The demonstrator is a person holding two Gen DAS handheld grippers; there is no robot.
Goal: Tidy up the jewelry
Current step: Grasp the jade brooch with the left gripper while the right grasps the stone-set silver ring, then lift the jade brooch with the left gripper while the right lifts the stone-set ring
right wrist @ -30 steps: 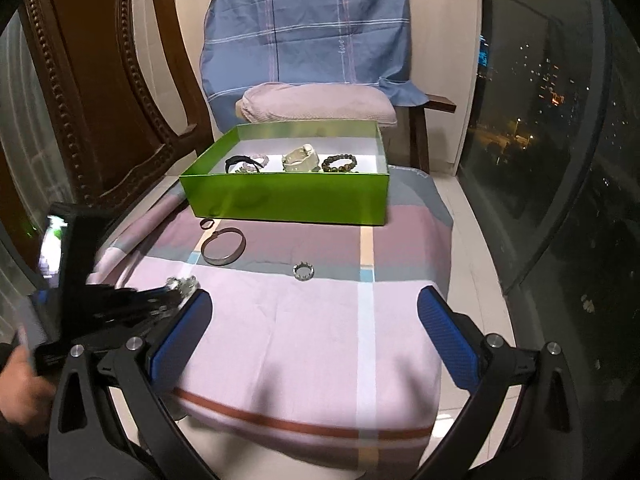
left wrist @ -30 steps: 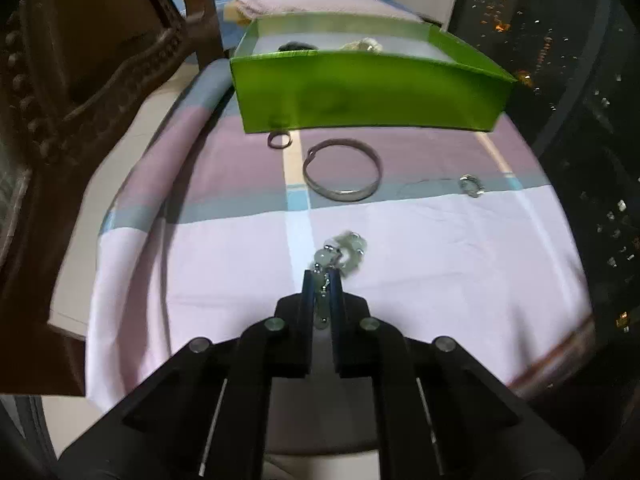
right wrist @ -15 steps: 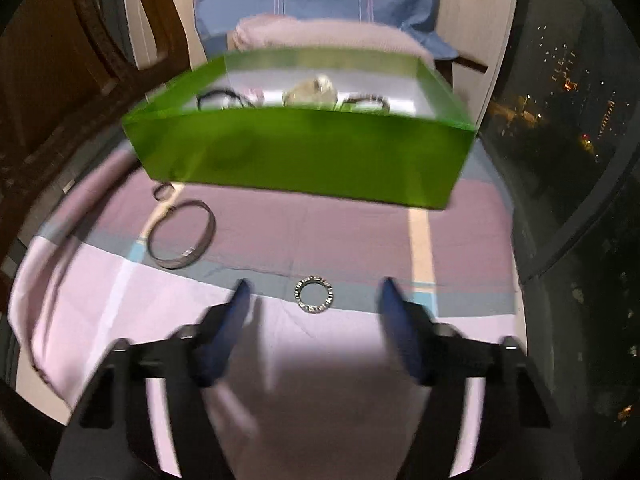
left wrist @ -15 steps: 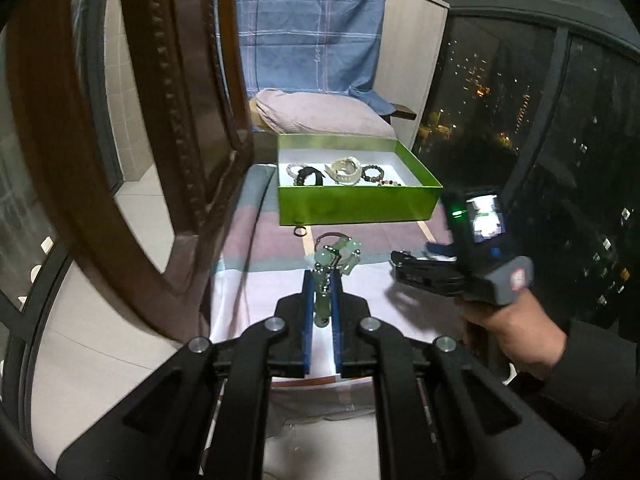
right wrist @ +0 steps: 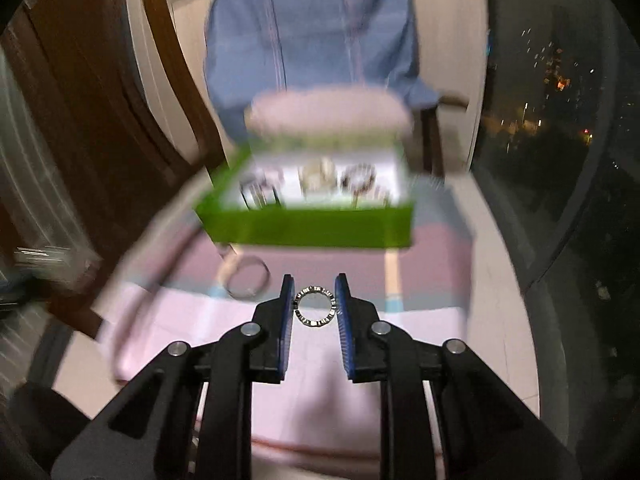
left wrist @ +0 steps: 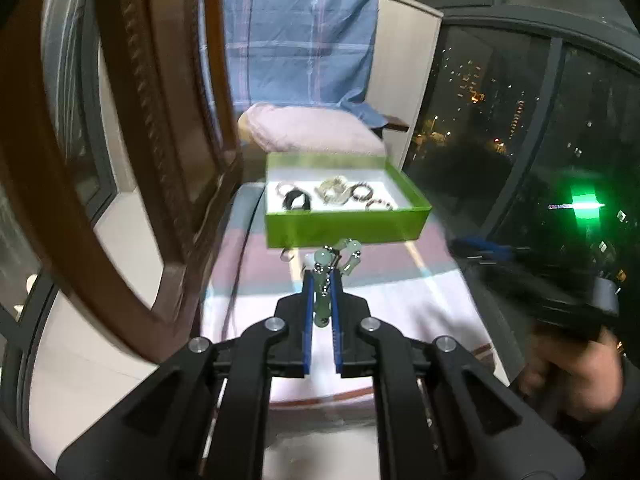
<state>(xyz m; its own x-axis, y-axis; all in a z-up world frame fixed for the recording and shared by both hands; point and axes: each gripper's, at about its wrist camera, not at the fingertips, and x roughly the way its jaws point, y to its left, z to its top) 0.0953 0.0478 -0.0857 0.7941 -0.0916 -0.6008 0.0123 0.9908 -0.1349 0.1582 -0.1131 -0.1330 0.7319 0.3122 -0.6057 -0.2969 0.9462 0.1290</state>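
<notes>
My left gripper point(left wrist: 320, 276) is shut on a pale green bead bracelet point(left wrist: 348, 250), held in the air short of the green box point(left wrist: 348, 226). The box holds several bracelets. My right gripper point(right wrist: 314, 290) has a small studded silver ring point(right wrist: 316, 306) between its blue pads; the jaws are closing and both pads touch the ring's rim. The green box point(right wrist: 312, 232) lies just beyond it, blurred. A silver bangle point(right wrist: 246, 280) rests on the striped cloth point(right wrist: 320, 380) to the ring's left. A small ring point(left wrist: 287, 255) lies near the box's front wall.
A carved wooden chair frame point(left wrist: 160, 120) rises close on the left. Behind the box are a pink pillow point(left wrist: 312, 132) and a blue plaid cloth point(left wrist: 300, 48). A dark window point(left wrist: 520, 140) fills the right. A person's hand point(left wrist: 572, 376) holds the right gripper, blurred.
The left gripper rose off the cloth with the bead bracelet and drew back. The right gripper went from wide open to closed around the studded ring, which now hangs between its pads.
</notes>
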